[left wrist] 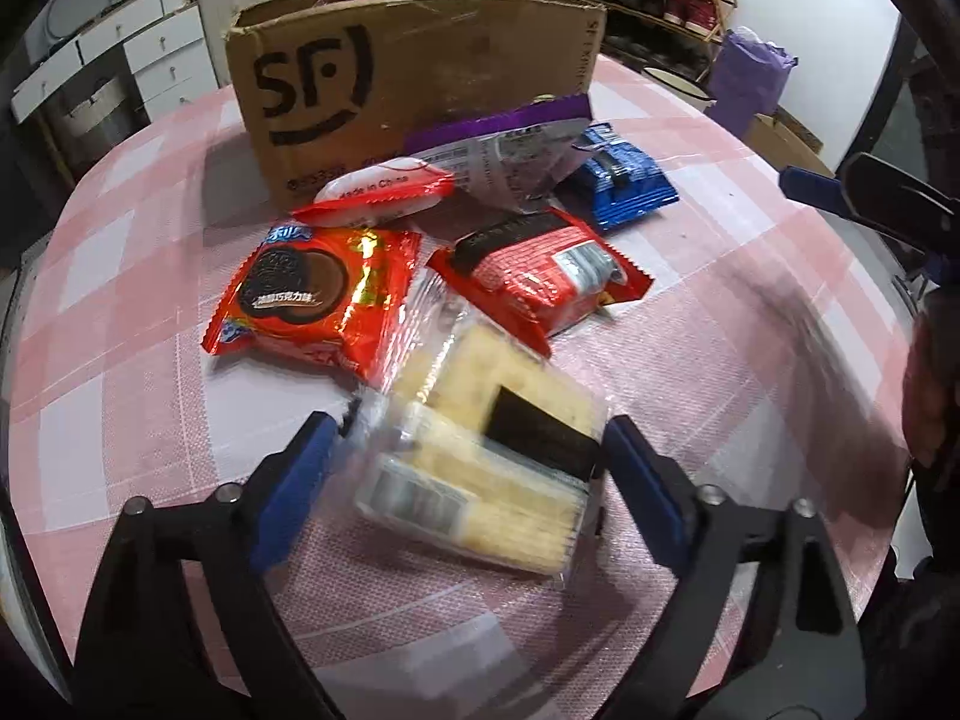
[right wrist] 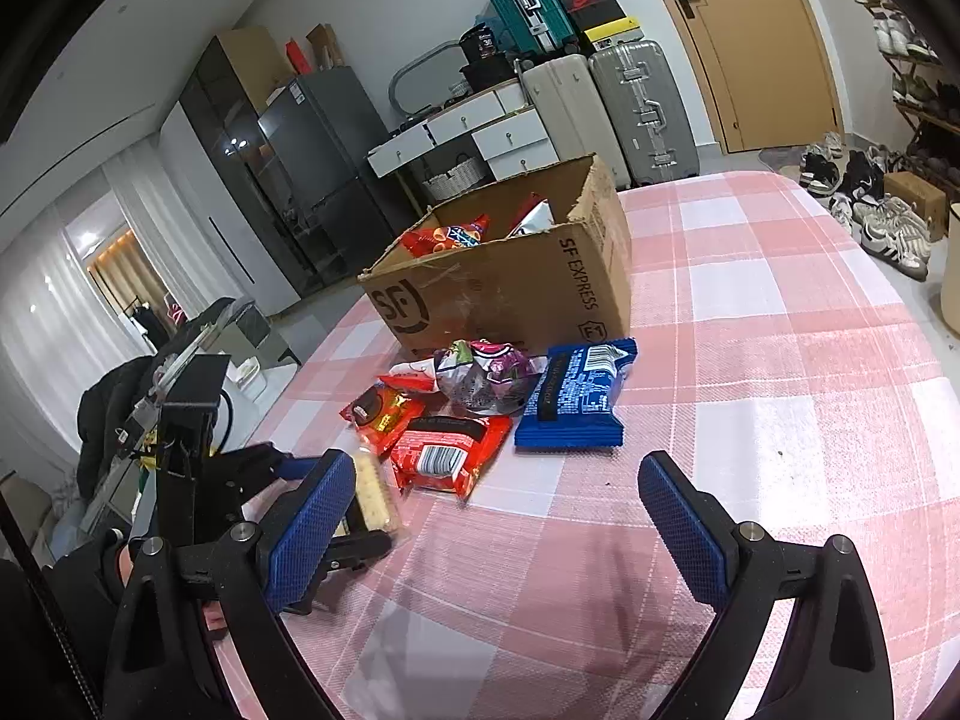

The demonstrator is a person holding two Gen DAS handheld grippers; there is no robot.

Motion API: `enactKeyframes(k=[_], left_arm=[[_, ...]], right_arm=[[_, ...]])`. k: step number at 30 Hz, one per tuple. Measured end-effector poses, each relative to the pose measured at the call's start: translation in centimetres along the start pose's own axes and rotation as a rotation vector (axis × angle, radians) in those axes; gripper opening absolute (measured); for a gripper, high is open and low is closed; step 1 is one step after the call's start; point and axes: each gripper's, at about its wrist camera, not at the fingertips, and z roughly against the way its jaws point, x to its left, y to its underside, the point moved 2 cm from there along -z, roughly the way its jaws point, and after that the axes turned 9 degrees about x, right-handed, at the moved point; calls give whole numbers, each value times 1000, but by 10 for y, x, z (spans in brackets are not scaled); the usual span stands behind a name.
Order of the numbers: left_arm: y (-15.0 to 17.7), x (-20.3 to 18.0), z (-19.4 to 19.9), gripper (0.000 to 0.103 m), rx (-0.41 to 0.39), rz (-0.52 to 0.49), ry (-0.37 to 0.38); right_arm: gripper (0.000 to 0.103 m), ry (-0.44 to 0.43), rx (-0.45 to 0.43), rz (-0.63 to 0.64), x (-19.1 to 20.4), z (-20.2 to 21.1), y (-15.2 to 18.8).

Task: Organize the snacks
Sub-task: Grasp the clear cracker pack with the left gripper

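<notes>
Reaching into the pile, the left gripper (left wrist: 468,444) has its jaws spread on either side of a clear-wrapped cracker pack (left wrist: 480,468), which lies on the table (left wrist: 750,330) nearer the person than the other snacks. The pack looks motion-blurred, and whether the blue pads already press its wrapper cannot be told; the gap reads as released. By my reading, the step in hand is picking this pack up for the cardboard box (left wrist: 420,72), which stands toward the far edge of the table. The next move calls for closing on the pack's sides, lifting it over the red cookie packet (left wrist: 312,294) and the red wafer packet (left wrist: 540,270), then dropping it over the box rim.

The right gripper (right wrist: 498,516) hangs above bare tablecloth, jaws wide apart and holding nothing, well apart from the blue packet (right wrist: 576,402).

Only the right wrist view looks down into the box, showing a few snacks already inside, and it catches the left gripper from the side. Only the left wrist view shows the cracker pack whole, between the pads.
</notes>
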Motion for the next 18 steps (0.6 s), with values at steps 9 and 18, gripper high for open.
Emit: enactKeyframes(k=[9,18], left_arm=[[-4,6,2,13,-12,42,64],[16,4,8,11,-27,107,95]], right_arm=[[97,2,-6,-10,-1,3,4],[97,12,-9,-11,2,6,6]])
